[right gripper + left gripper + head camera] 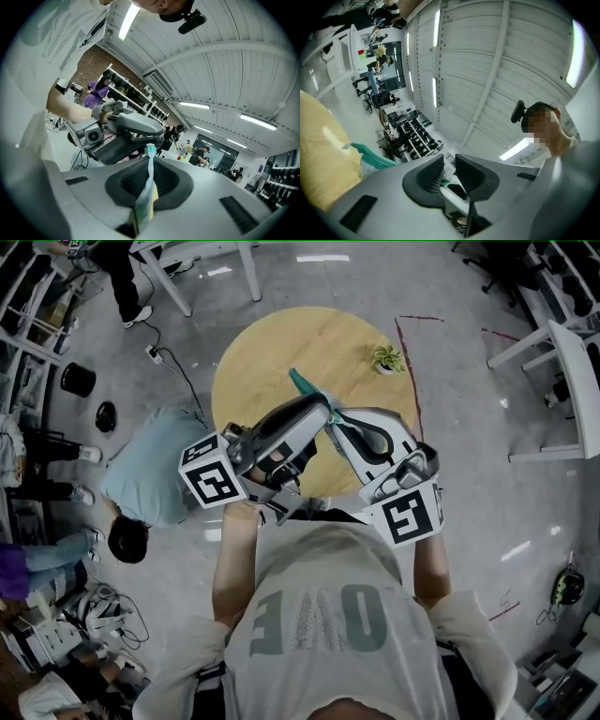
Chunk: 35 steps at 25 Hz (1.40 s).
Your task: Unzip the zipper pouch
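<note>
In the head view I hold both grippers together above the round wooden table (272, 343). A teal zipper pouch (302, 385) sticks up between them. My right gripper (150, 165) is shut on the pouch (145, 201), whose thin edge runs up between the pads to a teal tip. My left gripper (448, 177) is just past that tip. Its jaws stand a narrow gap apart with a small green piece between them, and the pads do not visibly press on it. The pouch's ribbed teal edge (370, 158) shows to its left.
A small potted plant (386, 359) stands on the table's far right. A person (150, 474) crouches on the floor to the left, near a cable and shelving. White table legs (562, 381) stand to the right.
</note>
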Motion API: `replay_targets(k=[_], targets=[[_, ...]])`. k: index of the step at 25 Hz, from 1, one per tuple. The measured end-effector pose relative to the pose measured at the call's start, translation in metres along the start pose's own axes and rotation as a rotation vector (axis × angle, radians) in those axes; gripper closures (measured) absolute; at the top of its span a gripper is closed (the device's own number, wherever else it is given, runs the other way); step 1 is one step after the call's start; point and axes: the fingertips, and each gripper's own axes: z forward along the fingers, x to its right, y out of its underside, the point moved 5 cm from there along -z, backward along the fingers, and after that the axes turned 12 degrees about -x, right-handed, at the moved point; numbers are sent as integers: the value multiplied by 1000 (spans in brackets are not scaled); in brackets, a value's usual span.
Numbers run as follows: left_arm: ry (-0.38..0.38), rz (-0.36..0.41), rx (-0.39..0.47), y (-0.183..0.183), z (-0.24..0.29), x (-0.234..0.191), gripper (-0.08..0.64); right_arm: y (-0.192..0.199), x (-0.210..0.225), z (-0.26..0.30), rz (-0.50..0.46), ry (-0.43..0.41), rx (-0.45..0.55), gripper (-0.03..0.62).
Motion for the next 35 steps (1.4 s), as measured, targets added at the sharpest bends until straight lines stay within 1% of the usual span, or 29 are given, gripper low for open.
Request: replay_targets(k=[3, 4, 5, 6, 9, 10, 12, 14, 16, 19, 22, 23, 24, 26, 28, 30, 32, 35], targets=[[-55, 48, -20, -2, -3, -1, 466, -4, -4, 2, 2, -2, 4, 554], [-68, 75, -29, -2, -5, 0, 466, -5, -5, 3, 9, -3, 7, 554], [-87, 122, -44, -2, -6, 2, 466, -5, -4, 3, 20, -4, 10, 554], [-116, 193, -67, -1, -6, 5, 466, -5, -3, 2, 31, -3, 12, 554], [-232, 460, -170, 3, -1, 14, 463, -2, 2, 1, 41, 2, -2, 554], [-260, 532, -200, 4, 0, 16, 463, 0, 3, 1, 39, 3, -6, 554], [-288, 638, -253, 5, 1, 19, 462, 1, 1, 3, 43, 2, -16, 554], [-296, 698, -292, 6, 1, 22, 433, 1, 1, 6, 46, 6, -26, 554], [-308, 719, -305, 8, 3, 22, 433, 0, 1, 8, 38, 8, -32, 554], [-339, 718, -293, 8, 3, 18, 435, 0, -1, 8, 28, 5, -34, 554], [-330, 707, -290, 8, 2, 18, 476, 1, -1, 8, 26, 0, -32, 554], [-324, 708, -286, 8, 2, 18, 502, 1, -1, 9, 26, 0, -27, 554], [-321, 707, -280, 7, 1, 19, 508, 0, -1, 9, 26, -1, -23, 554], [-322, 701, -260, 3, 0, 19, 514, 1, -1, 10, 26, -10, -33, 554], [-340, 707, -239, -3, -3, 18, 522, 1, 0, 10, 29, -16, -36, 554], [-358, 717, -240, -7, -6, 14, 522, 1, 1, 10, 38, -18, -32, 554], [-356, 707, -251, -7, -6, 10, 521, 0, 2, 12, 42, -16, -30, 554], [-339, 679, -244, -2, -4, 9, 520, -1, 2, 13, 38, -13, -24, 554]])
